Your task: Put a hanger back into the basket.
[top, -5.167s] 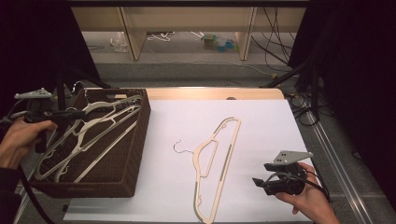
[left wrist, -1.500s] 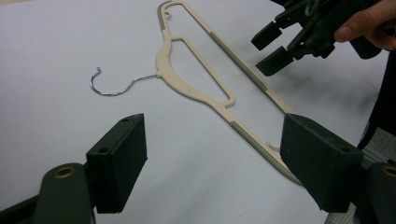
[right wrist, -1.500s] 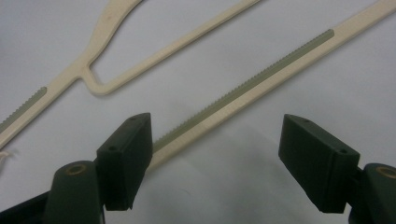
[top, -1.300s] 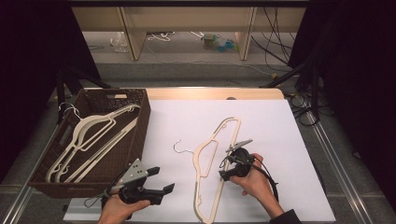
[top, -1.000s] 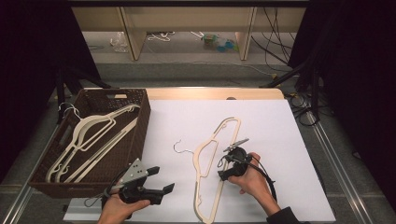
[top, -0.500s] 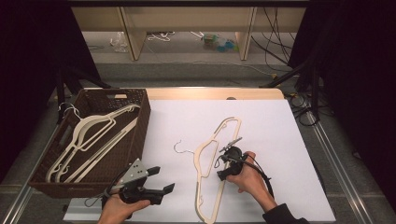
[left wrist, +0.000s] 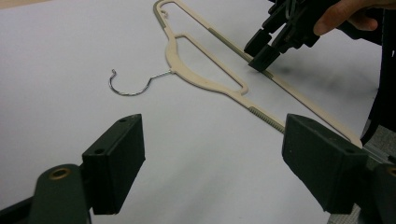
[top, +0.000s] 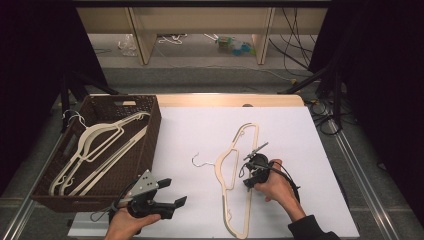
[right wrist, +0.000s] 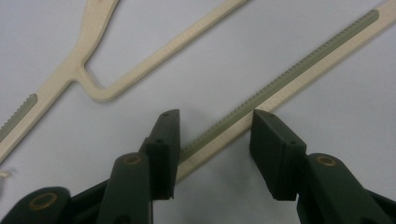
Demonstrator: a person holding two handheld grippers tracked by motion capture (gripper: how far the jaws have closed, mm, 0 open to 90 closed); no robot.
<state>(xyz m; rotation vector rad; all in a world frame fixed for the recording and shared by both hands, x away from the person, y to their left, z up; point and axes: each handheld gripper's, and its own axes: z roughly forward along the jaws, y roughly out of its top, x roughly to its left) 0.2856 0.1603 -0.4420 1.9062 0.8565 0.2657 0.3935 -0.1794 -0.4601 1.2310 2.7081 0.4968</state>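
A cream plastic hanger (top: 218, 167) with a wire hook lies flat on the white tabletop (top: 190, 130). My right gripper (top: 246, 179) points down at the hanger's long straight bar. In the right gripper view, the right gripper (right wrist: 215, 121) straddles the ribbed bar of the hanger (right wrist: 299, 74); its jaws have just been closing, with gaps still showing beside the bar. My left gripper (top: 175, 192) hovers open near the table's front edge. In the left gripper view, the left gripper (left wrist: 212, 135) looks toward the hanger (left wrist: 205, 81) and the right gripper (left wrist: 261, 53).
A dark brown woven basket (top: 150, 130) stands at the left of the table with cream hangers (top: 95, 140) lying in it. Cables and shelving sit beyond the table's far edge. Metal rails run along both sides.
The right gripper has crept slightly left onto the hanger's bar and its jaws have narrowed around it. The left gripper has stayed where it was near the front edge.
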